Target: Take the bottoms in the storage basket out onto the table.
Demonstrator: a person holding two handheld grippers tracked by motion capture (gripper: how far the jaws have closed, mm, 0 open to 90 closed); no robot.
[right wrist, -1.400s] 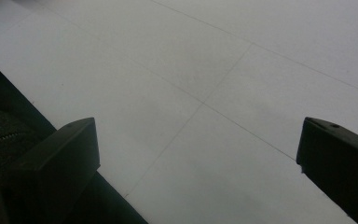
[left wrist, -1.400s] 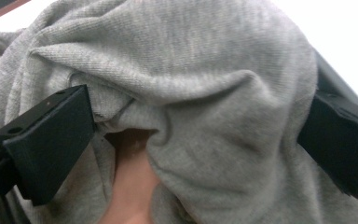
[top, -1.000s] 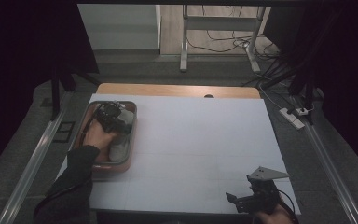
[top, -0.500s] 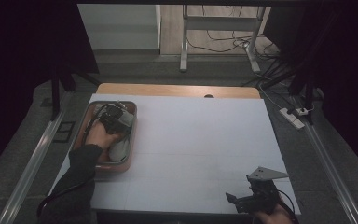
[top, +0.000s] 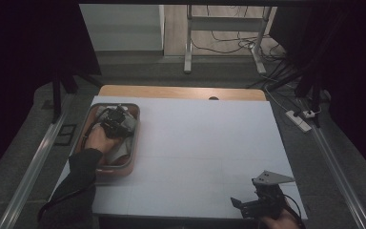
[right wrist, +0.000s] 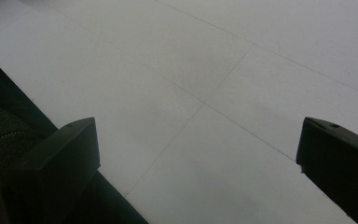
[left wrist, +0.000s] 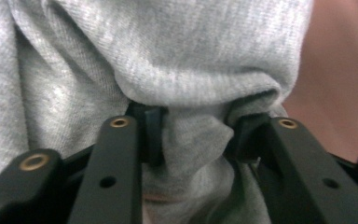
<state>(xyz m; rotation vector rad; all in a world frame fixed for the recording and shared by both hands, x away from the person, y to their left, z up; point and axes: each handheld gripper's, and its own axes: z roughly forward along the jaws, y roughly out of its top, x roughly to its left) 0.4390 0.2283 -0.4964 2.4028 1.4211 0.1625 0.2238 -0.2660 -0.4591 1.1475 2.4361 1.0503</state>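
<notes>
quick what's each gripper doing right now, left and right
Left gripper: jaws have just closed, pinching a fold of grey cloth in the tray.
Right gripper: open, holding nothing, above the white table.

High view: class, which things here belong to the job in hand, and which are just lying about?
In the job: left gripper, shut on grey cloth; brown tray.

Lying about: right gripper, open, nothing between its jaws; power strip; floor cables.
</notes>
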